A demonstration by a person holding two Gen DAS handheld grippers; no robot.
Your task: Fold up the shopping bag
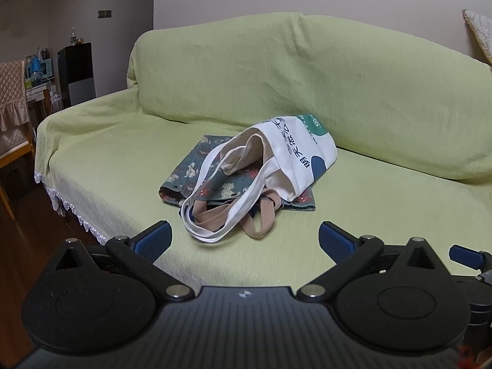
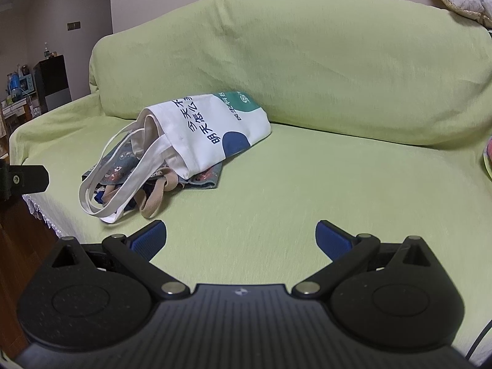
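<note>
White canvas shopping bag (image 1: pixel 295 156) lies on its side on the green-covered sofa (image 1: pixel 123 166), mouth toward the cameras, its straps (image 1: pixel 215 212) spilling forward. It rests on top of a grey patterned cloth bag (image 1: pixel 190 175) with tan handles (image 1: pixel 261 215). The left hand-held gripper (image 1: pixel 245 240) hovers near the straps, jaws spread wide and holding nothing. The right hand-held gripper (image 2: pixel 241 240) is likewise wide apart and empty, with the bags ahead to its left.
</note>
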